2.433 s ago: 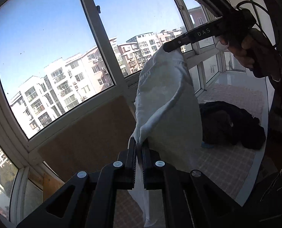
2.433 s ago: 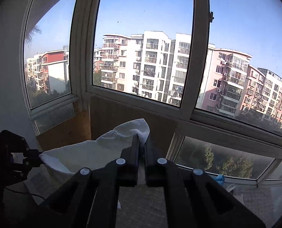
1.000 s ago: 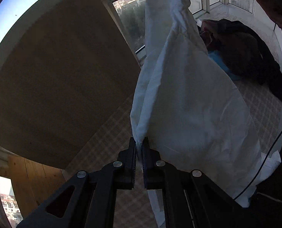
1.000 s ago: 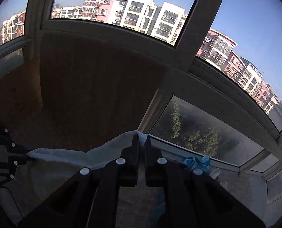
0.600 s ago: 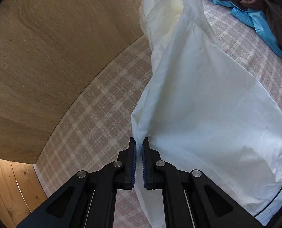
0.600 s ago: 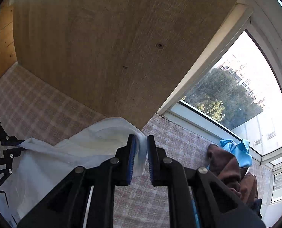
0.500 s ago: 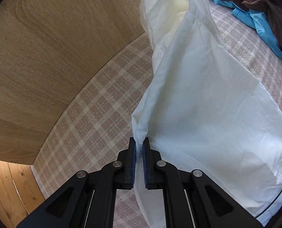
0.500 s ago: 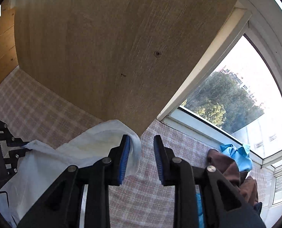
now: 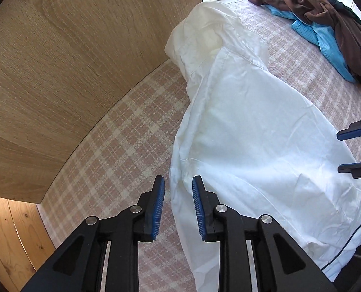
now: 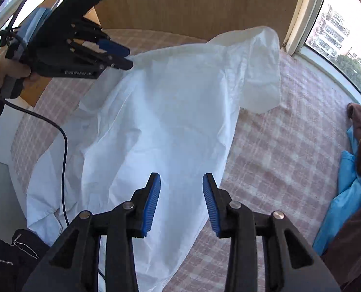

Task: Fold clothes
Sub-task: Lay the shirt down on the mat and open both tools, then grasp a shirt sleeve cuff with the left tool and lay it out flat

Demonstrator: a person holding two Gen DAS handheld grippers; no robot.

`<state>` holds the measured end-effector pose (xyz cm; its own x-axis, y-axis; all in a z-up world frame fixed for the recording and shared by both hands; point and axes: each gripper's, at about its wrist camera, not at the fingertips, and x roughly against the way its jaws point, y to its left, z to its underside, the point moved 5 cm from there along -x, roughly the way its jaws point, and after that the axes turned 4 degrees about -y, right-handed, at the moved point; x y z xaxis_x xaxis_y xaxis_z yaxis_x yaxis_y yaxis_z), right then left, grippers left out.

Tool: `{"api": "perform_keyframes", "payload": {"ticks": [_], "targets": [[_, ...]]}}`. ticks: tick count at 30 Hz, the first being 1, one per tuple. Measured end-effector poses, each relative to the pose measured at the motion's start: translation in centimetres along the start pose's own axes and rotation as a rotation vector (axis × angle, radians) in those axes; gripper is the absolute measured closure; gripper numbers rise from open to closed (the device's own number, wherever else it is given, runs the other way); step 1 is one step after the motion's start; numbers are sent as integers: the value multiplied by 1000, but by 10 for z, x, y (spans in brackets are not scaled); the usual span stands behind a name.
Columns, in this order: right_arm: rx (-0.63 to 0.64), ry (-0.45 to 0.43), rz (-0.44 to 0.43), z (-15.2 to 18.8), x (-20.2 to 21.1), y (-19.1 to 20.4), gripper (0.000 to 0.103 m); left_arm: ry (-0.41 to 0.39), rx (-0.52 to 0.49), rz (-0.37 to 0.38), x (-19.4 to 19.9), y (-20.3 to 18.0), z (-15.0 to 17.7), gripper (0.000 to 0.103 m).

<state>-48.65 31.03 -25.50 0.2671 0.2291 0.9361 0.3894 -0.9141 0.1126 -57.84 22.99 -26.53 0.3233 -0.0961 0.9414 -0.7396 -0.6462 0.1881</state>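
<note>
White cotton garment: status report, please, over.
Left gripper and right gripper open, empty. White cotton garment lying rumpled, unfolded, on checked cloth. Brown-and-blue clothes pile alongside, apart.

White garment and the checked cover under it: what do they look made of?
White garment: thin woven fabric, probably cotton or a blend, matte, finely creased. Checked cover: soft woven cloth, pink and cream plaid, matte, lying flat.

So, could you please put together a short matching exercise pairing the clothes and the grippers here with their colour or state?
Column A:
1. shirt
2. bunched garment
3. garment under it
4. left gripper

Column B:
a. bright blue
b. open, holding nothing
c. white, spread on the checked cloth
d. brown

Pairs: 1-c, 2-d, 3-a, 4-b
</note>
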Motion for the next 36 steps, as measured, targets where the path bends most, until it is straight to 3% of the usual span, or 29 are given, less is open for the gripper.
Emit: {"api": "perform_keyframes", "payload": {"ticks": [4,7,10,16,20,24,28,34,36], "targets": [[9,57,96,15,-37,-2,67,-28,44,-24,31,6,32,79],[-20,27,167,12,-33,-18,67,-50,109,-36,60,5,73,74],[-74,-40,110,18,1,-19,67,-50,202,-14,84,-4,134,65],[46,-79,26,59,53,42,67,34,466,28,99,-49,284,65],[91,-40,-50,84,44,75,67,77,580,97,92,-95,343,65],[88,12,-60,101,28,90,67,78,664,180,81,-126,359,65],[99,10,-37,115,34,90,67,17,745,299,74,-136,346,57],[78,9,-23,139,45,80,67,7,784,350,69,-138,331,56],[70,14,-23,147,47,78,66,5,772,345,70,-139,327,50]]}}
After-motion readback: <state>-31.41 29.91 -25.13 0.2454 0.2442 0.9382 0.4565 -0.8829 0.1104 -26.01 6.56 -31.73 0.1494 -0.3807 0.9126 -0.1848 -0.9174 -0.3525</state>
